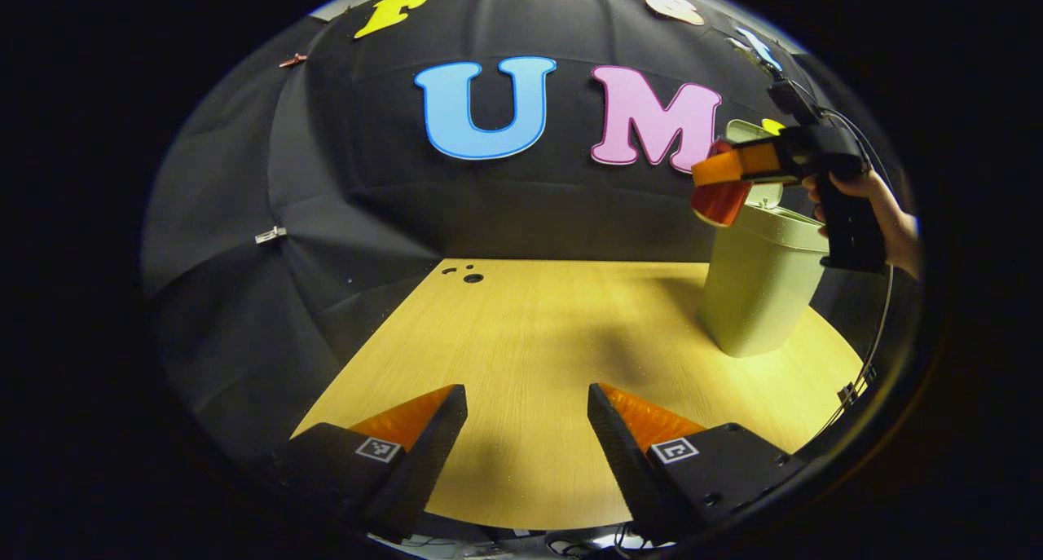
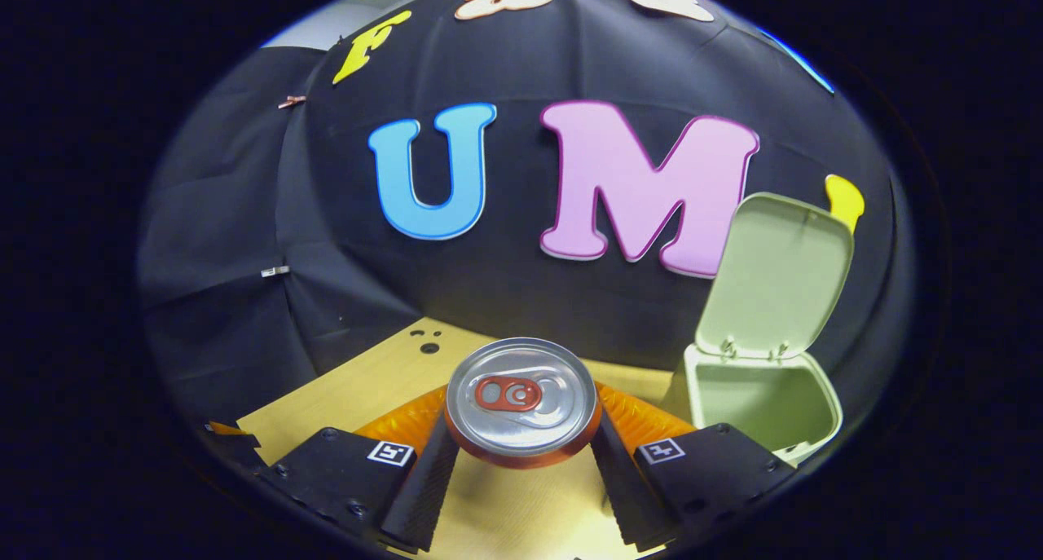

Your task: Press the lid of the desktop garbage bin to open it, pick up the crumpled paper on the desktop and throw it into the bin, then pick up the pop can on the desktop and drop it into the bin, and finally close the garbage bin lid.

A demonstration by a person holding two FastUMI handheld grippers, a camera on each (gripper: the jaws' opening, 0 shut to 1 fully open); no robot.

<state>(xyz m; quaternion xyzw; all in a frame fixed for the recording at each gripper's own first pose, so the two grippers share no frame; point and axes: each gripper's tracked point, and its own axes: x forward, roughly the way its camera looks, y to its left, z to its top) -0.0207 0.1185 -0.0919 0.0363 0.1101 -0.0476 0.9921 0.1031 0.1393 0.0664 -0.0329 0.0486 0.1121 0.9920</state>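
The bin (image 2: pixel 762 397) stands at the lower right of the right gripper view with its lid (image 2: pixel 774 275) tipped up and back, so the opening step looks done. No crumpled paper lies on the bare part of the table (image 1: pixel 530 340) in the left gripper view, so it has likely gone into the bin already, though the inside of the bin shows just a pale wall and its bottom is hidden. The can (image 2: pixel 521 401) sits at the bottom middle of the right gripper view, and the right gripper (image 2: pixel 521 454) has its fingers pressed on both sides of it. In the left gripper view the can (image 1: pixel 721 197) is held up at the upper right of the frame, just beside the rim of the bin (image 1: pixel 762 283) and a bit to its left, with a hand (image 1: pixel 884 209) behind it. The can looks not yet dropped. After that drop, the lid must be shut. The left gripper (image 1: pixel 528 438) hangs low over the table with its fingers spread wide apart, holding nothing.
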